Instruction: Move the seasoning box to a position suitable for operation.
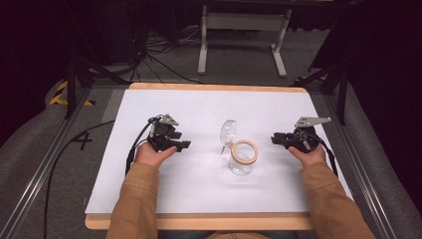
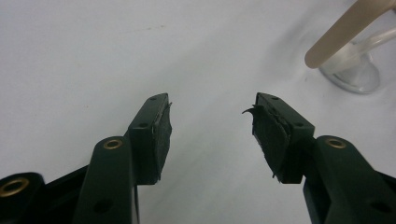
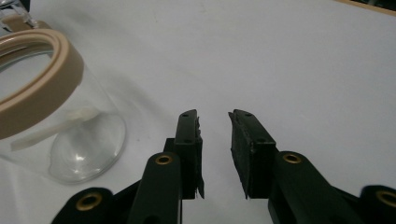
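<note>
Glass jar [image 1: 242, 158] with its lid swung open, standing between my grippers.
Left gripper [image 1: 185, 145] jaws wide apart, right gripper [image 1: 275, 139] narrowly parted; both empty above the bench [image 1: 199, 184].

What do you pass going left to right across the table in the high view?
Left tongs held in the left hand → clear glass jar with a tan ring at its mouth and its lid flipped open → right tongs held in the right hand.
</note>
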A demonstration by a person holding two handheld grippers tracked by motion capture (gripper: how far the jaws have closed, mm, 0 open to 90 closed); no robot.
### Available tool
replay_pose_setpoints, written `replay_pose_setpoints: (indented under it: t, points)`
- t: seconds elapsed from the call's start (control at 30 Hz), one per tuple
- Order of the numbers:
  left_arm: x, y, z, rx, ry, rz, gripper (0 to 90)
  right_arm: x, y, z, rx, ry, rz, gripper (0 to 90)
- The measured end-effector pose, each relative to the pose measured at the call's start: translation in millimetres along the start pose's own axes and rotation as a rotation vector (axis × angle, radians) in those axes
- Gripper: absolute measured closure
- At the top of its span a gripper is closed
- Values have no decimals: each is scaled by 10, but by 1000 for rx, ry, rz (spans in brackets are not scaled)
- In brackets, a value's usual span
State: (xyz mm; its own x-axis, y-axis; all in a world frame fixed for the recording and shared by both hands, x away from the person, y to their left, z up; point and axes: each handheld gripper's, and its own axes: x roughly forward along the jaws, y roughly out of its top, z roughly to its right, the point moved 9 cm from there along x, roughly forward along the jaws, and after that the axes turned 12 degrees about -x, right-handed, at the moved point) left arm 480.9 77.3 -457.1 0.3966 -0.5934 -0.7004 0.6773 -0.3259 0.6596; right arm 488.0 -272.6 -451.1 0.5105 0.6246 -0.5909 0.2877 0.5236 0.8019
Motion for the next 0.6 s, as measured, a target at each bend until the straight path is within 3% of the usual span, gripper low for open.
replay_pose_setpoints:
  t: [0.13,0.2,0.23,0.33,0.43,0.6]
  points:
    - [-16,23,42,19,11,7,481,13,28,-57,-18,20,-1,754]
    - [-35,31,73,33,30,-5,484,12,52,-94,-27,38,2,786]
    - [-48,50,85,38,67,-4,491,4,82,-142,-28,69,11,830]
    - [-82,61,120,36,80,-22,495,3,110,-188,-38,96,14,860]
    - [-134,89,197,22,53,-27,506,22,141,-257,-47,124,10,885]
    - [-178,134,349,53,20,-26,490,114,172,-373,-74,144,-8,884]
